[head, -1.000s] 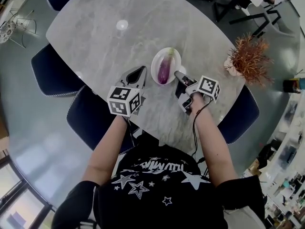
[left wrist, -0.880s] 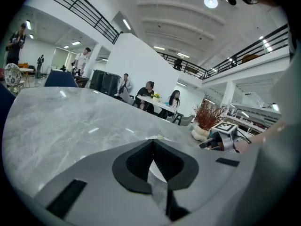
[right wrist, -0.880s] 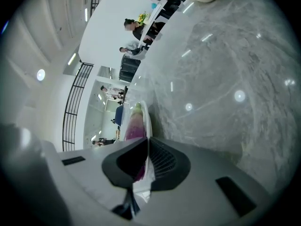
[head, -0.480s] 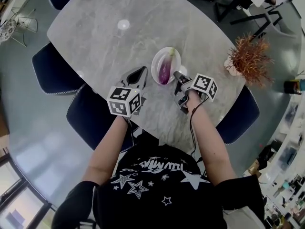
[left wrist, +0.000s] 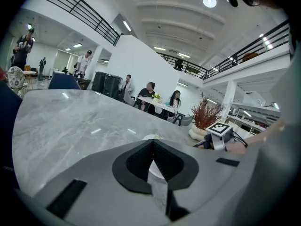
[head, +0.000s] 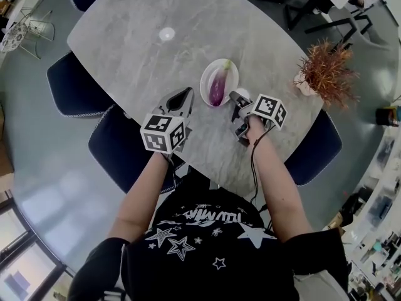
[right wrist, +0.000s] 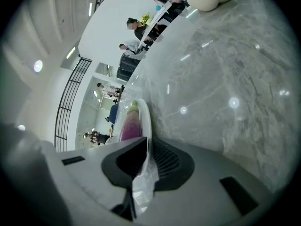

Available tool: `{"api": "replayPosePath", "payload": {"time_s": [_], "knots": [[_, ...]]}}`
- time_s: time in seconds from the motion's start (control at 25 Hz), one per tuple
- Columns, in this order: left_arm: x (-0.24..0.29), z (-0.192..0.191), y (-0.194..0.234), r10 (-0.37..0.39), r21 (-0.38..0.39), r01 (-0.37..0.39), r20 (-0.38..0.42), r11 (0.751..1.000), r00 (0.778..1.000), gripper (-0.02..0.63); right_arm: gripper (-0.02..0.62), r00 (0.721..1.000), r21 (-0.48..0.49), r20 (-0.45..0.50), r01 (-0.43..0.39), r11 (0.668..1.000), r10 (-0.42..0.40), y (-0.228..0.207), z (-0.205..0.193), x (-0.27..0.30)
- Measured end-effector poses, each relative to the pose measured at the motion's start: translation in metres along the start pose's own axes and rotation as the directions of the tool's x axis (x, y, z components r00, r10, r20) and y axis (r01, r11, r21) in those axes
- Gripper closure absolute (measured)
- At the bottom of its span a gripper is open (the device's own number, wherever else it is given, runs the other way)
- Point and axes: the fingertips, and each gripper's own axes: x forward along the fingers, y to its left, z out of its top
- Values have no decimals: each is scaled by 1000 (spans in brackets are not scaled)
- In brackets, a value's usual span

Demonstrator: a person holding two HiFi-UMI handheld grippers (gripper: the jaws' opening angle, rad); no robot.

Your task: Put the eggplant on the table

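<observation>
A purple eggplant (head: pixel 217 88) with a green stem lies in a white plate (head: pixel 230 74) on the grey marble table (head: pixel 150 55). My right gripper (head: pixel 234 96) is at the plate's right rim, turned on its side. In the right gripper view the plate's rim (right wrist: pixel 146 119) runs between the jaws of the right gripper (right wrist: pixel 146 140), which are shut on it, and the eggplant (right wrist: pixel 130 124) lies just beyond. My left gripper (head: pixel 187 91) rests left of the plate, jaws together and holding nothing. In the left gripper view the tips of the left gripper (left wrist: pixel 151 144) meet below a sliver of the plate (left wrist: pixel 151 137).
A dried red-brown plant (head: pixel 326 74) in a pale pot stands at the table's right edge. Dark blue chairs (head: pixel 116 149) ring the table, one (head: pixel 313 149) at the right. People sit at tables in the background.
My right gripper has shifted left and up onto the plate's right rim. The left gripper has stayed in place. The eggplant has not moved in the plate.
</observation>
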Motion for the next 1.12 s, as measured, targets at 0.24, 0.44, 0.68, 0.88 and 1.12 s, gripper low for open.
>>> {"api": "replayPosePath", "payload": {"time_s": [0.24, 0.44, 0.68, 0.88, 1.12], "knots": [[-13, -2, -13, 8, 13, -8, 11, 1000, 1000, 598, 574, 1000, -21, -5, 4, 1000, -4, -1, -9, -15], [-23, -3, -35, 3, 26, -4, 28, 1000, 1000, 598, 574, 1000, -68, -15, -10, 998, 9, 3, -21, -34], [-38, -11, -71, -5, 42, 3, 47, 999, 999, 598, 574, 997, -85, 8, -79, 993, 80, 11, -30, -66], [-55, -14, -102, -6, 53, 2, 73, 999, 997, 598, 574, 995, -180, 17, -97, 979, 102, 23, -40, -100], [-75, -14, -140, -12, 79, 4, 105, 997, 994, 598, 575, 992, -256, -33, -126, 959, 121, 33, -62, -136]]}}
